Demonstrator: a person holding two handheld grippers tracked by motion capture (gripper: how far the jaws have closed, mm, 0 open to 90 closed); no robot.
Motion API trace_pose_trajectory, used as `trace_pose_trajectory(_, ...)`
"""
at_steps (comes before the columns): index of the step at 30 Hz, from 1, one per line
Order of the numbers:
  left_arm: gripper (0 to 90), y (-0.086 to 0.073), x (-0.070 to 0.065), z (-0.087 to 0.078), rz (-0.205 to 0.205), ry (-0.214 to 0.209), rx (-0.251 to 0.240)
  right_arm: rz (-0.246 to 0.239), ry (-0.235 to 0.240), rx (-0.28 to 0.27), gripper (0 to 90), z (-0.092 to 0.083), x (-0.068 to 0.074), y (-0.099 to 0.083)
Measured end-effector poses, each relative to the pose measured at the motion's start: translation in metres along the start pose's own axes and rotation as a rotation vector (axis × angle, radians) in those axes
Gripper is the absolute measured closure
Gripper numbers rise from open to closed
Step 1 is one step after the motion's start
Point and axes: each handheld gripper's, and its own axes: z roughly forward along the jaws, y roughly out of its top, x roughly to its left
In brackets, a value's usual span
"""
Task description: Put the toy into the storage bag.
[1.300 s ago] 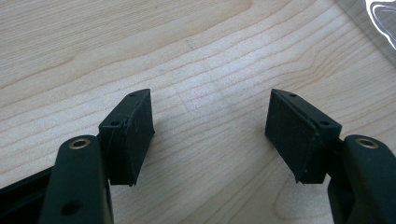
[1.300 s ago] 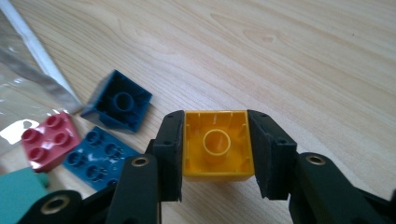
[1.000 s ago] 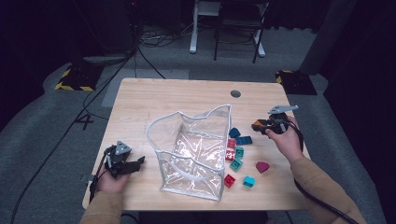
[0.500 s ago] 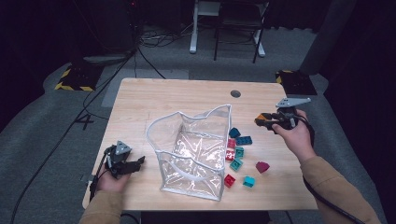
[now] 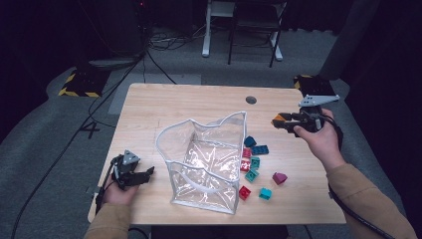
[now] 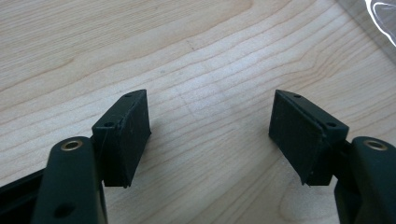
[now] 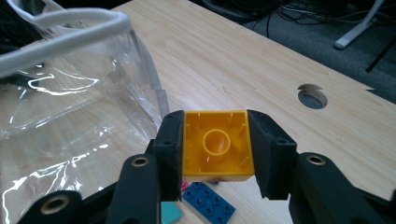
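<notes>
Left tongs: lower left of the high view, jaws wide, just opened further, nothing between, low over the bench.
Clear bag: centre.
Right tongs: right, clamped on orange brick, above the loose bricks.

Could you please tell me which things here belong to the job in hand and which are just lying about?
Part of the job:
- yellow brick, clamped in the right gripper
- clear bag
- loose bricks beside the bag
- left gripper, open over the table

Lying about:
- cables on the floor
- chair legs behind the table
</notes>
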Motion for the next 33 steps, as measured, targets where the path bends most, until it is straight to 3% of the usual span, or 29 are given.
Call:
trace_pose_trajectory(16,28.2,0.000,0.001,0.001,0.001,0.002,-0.004,-0.048,0.036,-0.040,59.2,-0.012,0.018,0.038)
trace_pose_trajectory(33,28.2,0.000,0.001,0.001,0.003,0.002,-0.003,-0.108,0.133,-0.057,59.2,0.000,0.062,0.079)
